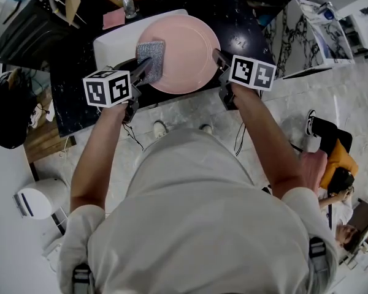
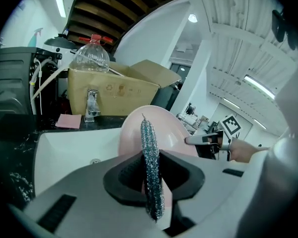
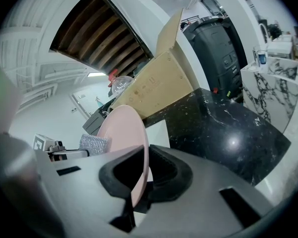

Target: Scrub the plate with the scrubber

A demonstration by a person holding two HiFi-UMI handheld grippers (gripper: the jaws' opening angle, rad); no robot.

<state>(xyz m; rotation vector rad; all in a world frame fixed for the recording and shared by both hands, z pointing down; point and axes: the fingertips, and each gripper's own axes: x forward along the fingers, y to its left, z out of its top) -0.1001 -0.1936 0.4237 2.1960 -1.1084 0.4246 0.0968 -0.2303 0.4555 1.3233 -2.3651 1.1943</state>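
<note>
Left gripper [image 1: 145, 72] clamps scrubber [image 1: 151, 52] — right gripper [image 1: 220, 60], plate [image 1: 187, 51].

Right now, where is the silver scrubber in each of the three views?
Head view: the scrubber is upper centre-left, over the left part of the pink plate.
Left gripper view: scrubber centre, edge-on between its jaws.
Right gripper view: scrubber lower left, beside the plate.
Shared landmark: the pink plate.

Black speckled counter [image 1: 233, 11] around a white sink [image 1: 113, 45] — pale marbled floor [image 1: 184, 112] below.

Pink plate [image 1: 183, 52] (tilted), silver scrubber [image 1: 151, 58] against its face
</note>
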